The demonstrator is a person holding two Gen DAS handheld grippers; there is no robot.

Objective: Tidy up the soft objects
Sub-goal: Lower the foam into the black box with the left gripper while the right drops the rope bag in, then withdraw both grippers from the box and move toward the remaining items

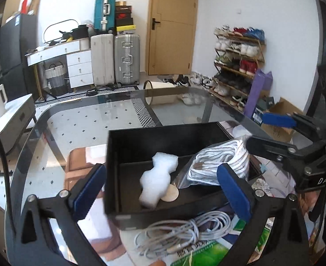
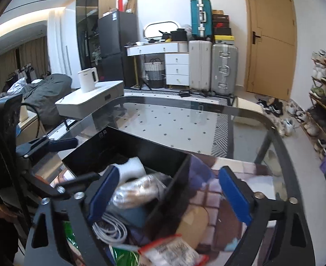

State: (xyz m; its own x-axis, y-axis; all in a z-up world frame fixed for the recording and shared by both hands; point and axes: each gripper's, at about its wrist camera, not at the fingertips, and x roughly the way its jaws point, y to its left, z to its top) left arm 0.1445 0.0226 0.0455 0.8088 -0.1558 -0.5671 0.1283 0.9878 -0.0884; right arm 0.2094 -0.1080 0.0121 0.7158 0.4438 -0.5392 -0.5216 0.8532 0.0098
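Observation:
A black divided box [image 1: 123, 146] stands on the glass table. Its near compartment holds a white foam piece [image 1: 156, 177], a round wooden disc [image 1: 171, 194] and a clear bag of white striped cloth [image 1: 218, 161]. My left gripper [image 1: 161, 166] is open, its blue pads wide apart on either side of the foam and touching nothing. The right gripper [image 1: 256, 129] hangs at the box's right side. In the right wrist view my right gripper [image 2: 169, 169] is open over the box [image 2: 127, 146], with the bag [image 2: 138, 190] by its left pad and the foam [image 2: 133, 168] behind.
A coiled white cable [image 1: 185, 232] lies in front of the box, with green and red snack packets [image 2: 169, 252] beside it. The glass table's [image 1: 74, 122] far half is bare. Suitcases, a shoe rack [image 1: 238, 66] and a door stand beyond.

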